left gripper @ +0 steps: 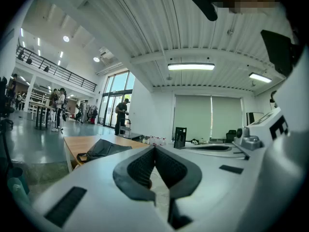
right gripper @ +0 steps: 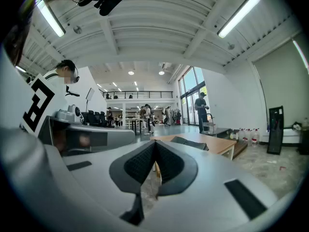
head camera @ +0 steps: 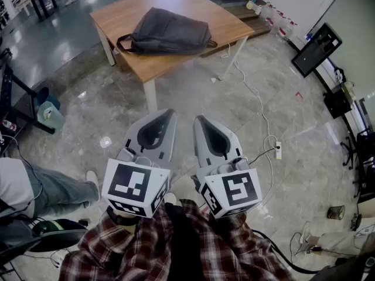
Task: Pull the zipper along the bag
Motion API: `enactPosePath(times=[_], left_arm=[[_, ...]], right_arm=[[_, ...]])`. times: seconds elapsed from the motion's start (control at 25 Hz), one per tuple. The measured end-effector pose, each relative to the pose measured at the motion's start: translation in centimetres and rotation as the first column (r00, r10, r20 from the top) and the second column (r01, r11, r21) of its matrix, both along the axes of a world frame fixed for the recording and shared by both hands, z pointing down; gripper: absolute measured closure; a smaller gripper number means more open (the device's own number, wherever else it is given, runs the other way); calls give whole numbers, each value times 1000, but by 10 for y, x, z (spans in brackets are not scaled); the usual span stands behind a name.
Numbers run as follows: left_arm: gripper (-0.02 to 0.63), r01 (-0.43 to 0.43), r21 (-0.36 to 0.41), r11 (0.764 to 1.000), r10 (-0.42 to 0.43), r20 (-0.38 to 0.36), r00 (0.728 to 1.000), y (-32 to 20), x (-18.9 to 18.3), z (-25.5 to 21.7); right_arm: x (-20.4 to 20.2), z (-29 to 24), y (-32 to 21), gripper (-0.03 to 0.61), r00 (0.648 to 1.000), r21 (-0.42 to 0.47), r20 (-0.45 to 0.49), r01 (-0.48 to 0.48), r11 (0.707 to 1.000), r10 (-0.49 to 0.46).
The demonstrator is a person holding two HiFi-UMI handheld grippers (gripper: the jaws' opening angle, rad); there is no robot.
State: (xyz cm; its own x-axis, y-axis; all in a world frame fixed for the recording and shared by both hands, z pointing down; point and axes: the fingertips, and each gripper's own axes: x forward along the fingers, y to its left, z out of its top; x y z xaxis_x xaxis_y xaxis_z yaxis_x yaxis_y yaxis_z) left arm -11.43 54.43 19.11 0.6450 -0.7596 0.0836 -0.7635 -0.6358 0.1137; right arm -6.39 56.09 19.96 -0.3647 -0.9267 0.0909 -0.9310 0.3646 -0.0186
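I log one dark grey bag (head camera: pixel 170 32), backpack type, lying flat on the wooden table (head camera: pixel 234 22), nearer the table's left edge than its right corner. A black strap loop (head camera: pixel 124 42) sticks out at its left end. I cannot resolve the zipper.

Right gripper (right gripper: pixel 154 143) up front, jaws pressed together at the tips, nothing between them. Straight past them is a wooden table (right gripper: pixel 219 144), with a dark bag (right gripper: pixel 189 143) lying flat toward its left end. Off to the left sits the left gripper (right gripper: pixel 89 137), its marker cube (right gripper: pixel 41 103) raised. A person (right gripper: pixel 201 111) stands by the tall windows. Bottles (right gripper: pixel 248 136) line the floor at right.
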Motion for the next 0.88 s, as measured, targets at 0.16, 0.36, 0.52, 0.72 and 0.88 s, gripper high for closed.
enactPosePath(times=[0.16, 0.36, 0.52, 0.72, 0.88], left_arm=[[603, -4, -2, 1000, 4, 0, 1000, -44, 3, 3], [603, -21, -1, 1000, 21, 6, 1000, -116, 4, 3], [603, -35, 4, 999, 35, 11, 999, -184, 0, -3], [603, -53, -4, 999, 53, 19, 998, -261, -6, 0], [603, -62, -35, 997, 63, 18, 998, -304, -8, 12]], right_arm=[[4, 4, -43, 569, 1000, -4, -2, -7, 1000, 7], [5, 5, -113, 569, 1000, -3, -7, -19, 1000, 19], [1, -1, -183, 569, 999, 4, -4, -31, 999, 31], [-4, 4, -258, 569, 998, -12, 1, -57, 998, 57], [0, 15, -297, 569, 996, -43, 5, -88, 995, 88]])
